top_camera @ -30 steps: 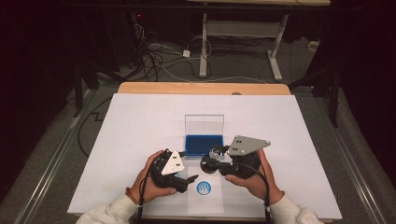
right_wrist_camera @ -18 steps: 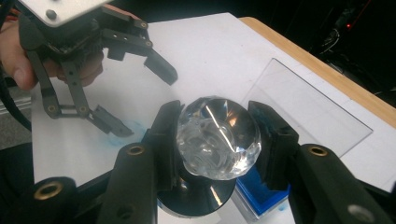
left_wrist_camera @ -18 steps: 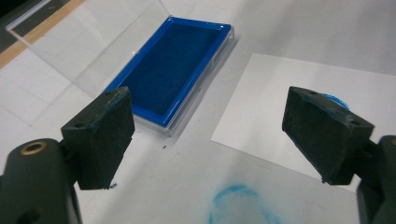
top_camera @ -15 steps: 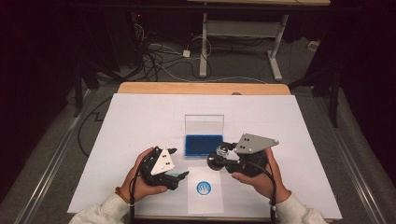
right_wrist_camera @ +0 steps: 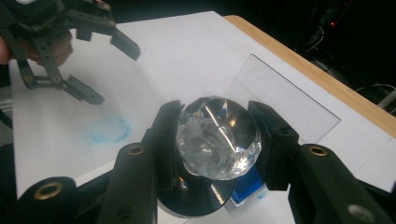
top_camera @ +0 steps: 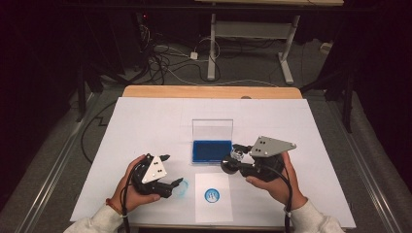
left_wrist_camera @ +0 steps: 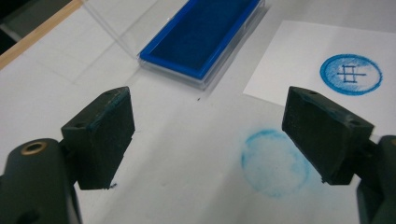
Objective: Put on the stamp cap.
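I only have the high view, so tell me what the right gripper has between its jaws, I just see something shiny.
Observer: In the right gripper view, the right gripper is shut on a clear faceted stamp knob with a dark round base.
Operator: And the left gripper?
Observer: The left gripper is open with nothing between its pads.
Operator: What is that blue smudge by it?
Observer: A faint blue ring printed straight on the white table cover, with no symbol inside.
Operator: Does the print on the paper have one?
Observer: Yes, the round print on the paper sheet has a line symbol inside.
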`<state>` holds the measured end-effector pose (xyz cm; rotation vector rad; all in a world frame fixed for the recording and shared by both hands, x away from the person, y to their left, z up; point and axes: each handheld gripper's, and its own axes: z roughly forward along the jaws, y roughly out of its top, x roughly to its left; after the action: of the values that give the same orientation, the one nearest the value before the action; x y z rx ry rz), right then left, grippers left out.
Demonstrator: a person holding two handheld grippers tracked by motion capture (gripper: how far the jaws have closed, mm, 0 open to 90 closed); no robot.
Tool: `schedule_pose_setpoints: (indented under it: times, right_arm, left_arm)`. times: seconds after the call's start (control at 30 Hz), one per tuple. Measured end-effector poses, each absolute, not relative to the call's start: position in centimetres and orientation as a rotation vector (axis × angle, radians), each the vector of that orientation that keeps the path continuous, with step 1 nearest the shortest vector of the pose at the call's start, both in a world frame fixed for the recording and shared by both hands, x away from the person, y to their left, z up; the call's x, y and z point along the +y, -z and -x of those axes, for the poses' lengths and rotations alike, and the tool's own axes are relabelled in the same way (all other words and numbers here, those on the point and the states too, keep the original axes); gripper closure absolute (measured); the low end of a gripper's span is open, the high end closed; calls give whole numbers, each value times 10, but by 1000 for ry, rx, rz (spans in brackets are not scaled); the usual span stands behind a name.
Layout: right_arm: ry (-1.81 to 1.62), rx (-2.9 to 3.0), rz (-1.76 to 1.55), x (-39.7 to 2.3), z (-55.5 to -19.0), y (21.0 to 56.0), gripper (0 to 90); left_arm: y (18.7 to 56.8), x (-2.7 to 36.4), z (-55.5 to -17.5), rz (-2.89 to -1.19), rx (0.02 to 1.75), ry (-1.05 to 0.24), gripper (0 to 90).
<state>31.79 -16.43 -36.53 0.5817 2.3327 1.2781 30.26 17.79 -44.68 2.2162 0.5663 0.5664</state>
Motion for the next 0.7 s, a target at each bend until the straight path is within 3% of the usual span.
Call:
schedule_pose_setpoints:
  times: [0.3, 0.7]
  right_arm:
    - [-1260, 2315, -610, -172, -323, 365, 573]
    - [-1206, 2300, -646, -178, -329, 366, 573]
  left_arm:
    - [454, 202, -295, -2192, 623, -631, 166]
    - [467, 220, -290, -2199, 697, -572, 166]
